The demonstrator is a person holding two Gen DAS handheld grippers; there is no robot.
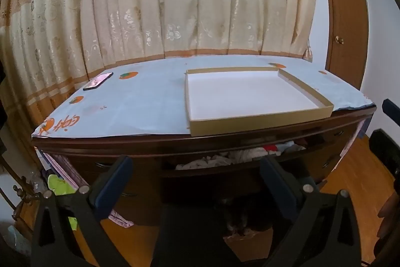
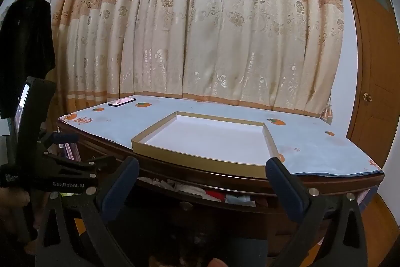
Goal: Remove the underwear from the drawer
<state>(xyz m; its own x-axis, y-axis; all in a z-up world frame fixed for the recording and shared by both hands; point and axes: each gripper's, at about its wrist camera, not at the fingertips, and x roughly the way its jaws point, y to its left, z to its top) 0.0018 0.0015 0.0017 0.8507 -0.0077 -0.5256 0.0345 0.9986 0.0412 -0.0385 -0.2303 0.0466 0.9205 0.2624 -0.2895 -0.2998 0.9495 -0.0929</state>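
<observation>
Your left gripper [image 1: 197,167] and right gripper [image 2: 202,169] have fingers spread wide, empty, facing the open drawer [image 2: 190,207] of underwear [image 1: 215,160].

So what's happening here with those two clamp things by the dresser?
A person holds a gripper in each hand before a dark wooden dresser. The left gripper and right gripper are both open and empty. The top drawer stands slightly open, showing crumpled underwear. An empty shallow box waits on top.

Both grippers are matte black plastic with 2 navy-padded fingers [image 1: 113,179] each, silver screws, and white "GenRobot.AI" lettering on the left gripper [image 2: 67,139].
</observation>
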